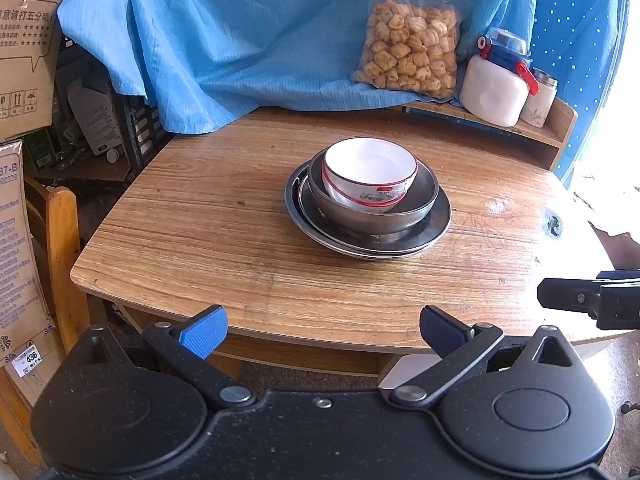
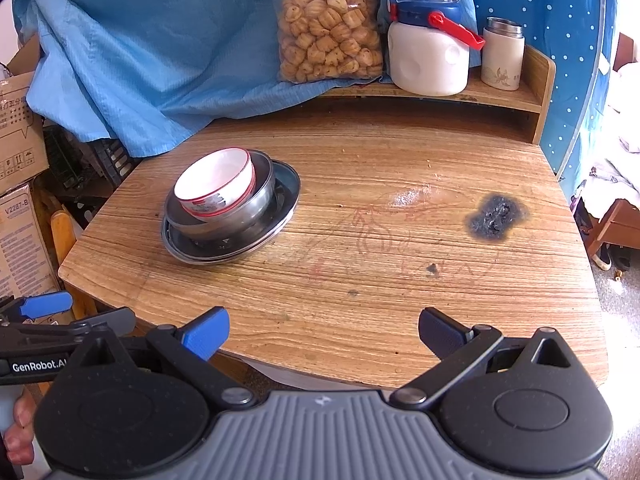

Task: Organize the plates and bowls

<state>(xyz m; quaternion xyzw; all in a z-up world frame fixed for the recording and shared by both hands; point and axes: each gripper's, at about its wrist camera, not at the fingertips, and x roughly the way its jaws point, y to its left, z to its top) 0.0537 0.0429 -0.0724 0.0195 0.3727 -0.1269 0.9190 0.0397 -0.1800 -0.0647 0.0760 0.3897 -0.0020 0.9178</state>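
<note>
both grippers — left gripper [image 1: 323, 330], right gripper [image 2: 324, 332] — gape empty near the table [image 2: 360, 300] edge, well short of the white bowl [image 1: 370, 168] stack.

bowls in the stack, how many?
2: white bowl nested in the steel bowl, which sits on the steel plates. More may hide underneath.

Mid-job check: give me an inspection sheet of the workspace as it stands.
Surface: wooden table, dark burn mark.
Job's things: white bowl nested in steel bowl, on stacked steel plates.
Clutter: snack bag, white jug, lidded cup on rear shelf.
Grippers: left claw and right claw open, empty, short of the stack.
Cables: nothing seen.
Surroundings: blue cloth, cardboard boxes.
</note>
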